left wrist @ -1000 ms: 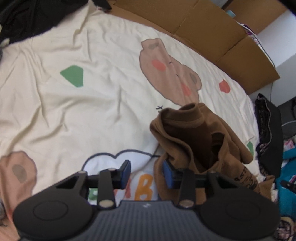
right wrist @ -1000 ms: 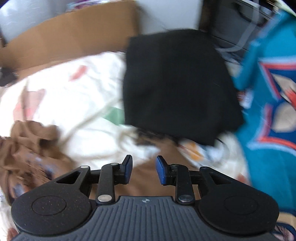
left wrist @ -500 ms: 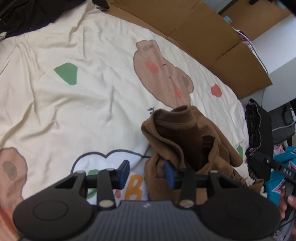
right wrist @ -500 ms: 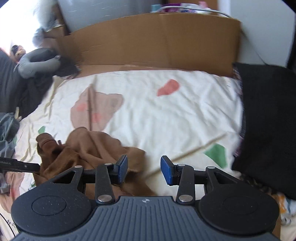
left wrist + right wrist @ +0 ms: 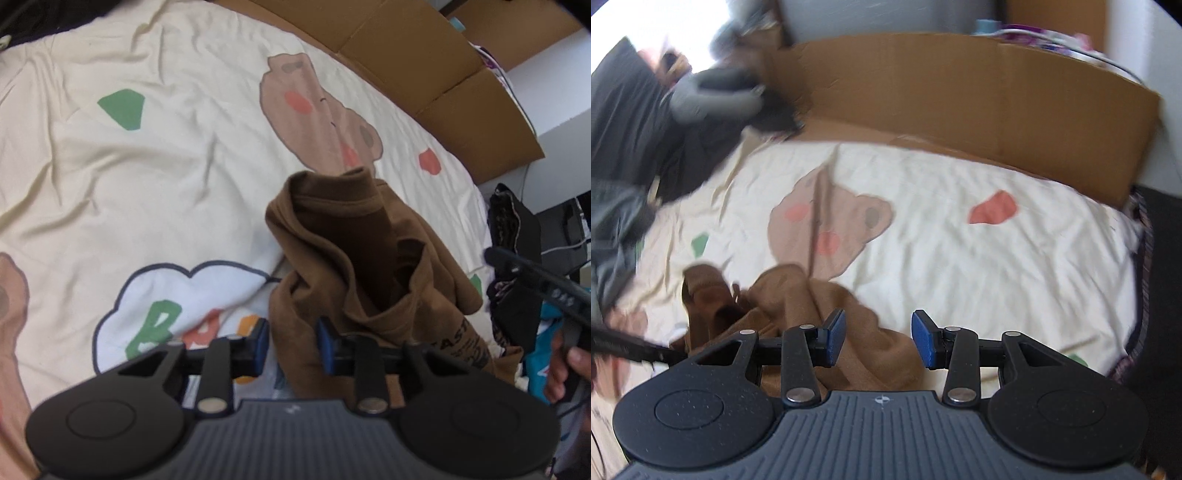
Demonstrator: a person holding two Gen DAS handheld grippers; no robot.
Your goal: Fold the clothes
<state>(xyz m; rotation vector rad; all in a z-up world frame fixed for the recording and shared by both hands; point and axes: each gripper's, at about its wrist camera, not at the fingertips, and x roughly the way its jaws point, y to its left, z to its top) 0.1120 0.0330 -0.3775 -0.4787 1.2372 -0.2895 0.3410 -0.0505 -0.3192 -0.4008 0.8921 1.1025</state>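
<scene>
1. Brown shirt [image 5: 354,258] lies crumpled in a heap on the bed sheet [image 5: 147,192], toward the sheet's near right part as seen from the left wrist camera. The collar end stands up in a ridge; dark printed lettering shows on the lower right fold.
2. Bed sheet is cream, wrinkled, printed with a brown bear [image 5: 314,110], green and red patches, and a white cloud [image 5: 192,295] bearing coloured letters.
3. Left claw [image 5: 291,345]: blue pads have just been closing, with a fold of the brown shirt's near edge between them. A gap remains between the pads; the right pad sits against the cloth, the left pad looks just clear of it, though the angle makes this hard to settle. Not clamped, as far as I can see.
4. Right claw [image 5: 879,339]: pads stand apart, nothing pinched. It hangs above the right-hand edge of the brown shirt [image 5: 798,317], cloth visible beneath and between the pads. This view is motion-blurred.
5. From the left wrist camera, the right claw's black body [image 5: 535,284] shows at the far right edge, with the person's hand [image 5: 565,369] gripping it.
6. Cardboard [image 5: 979,107] runs flat and upright along the far side of the bed.
7. Black garment [image 5: 1167,295] lies at the right edge of the bed; dark clothing [image 5: 631,122] is piled at the far left corner.
8. A teal garment [image 5: 543,354] shows off the bed's right side, partly hidden.
</scene>
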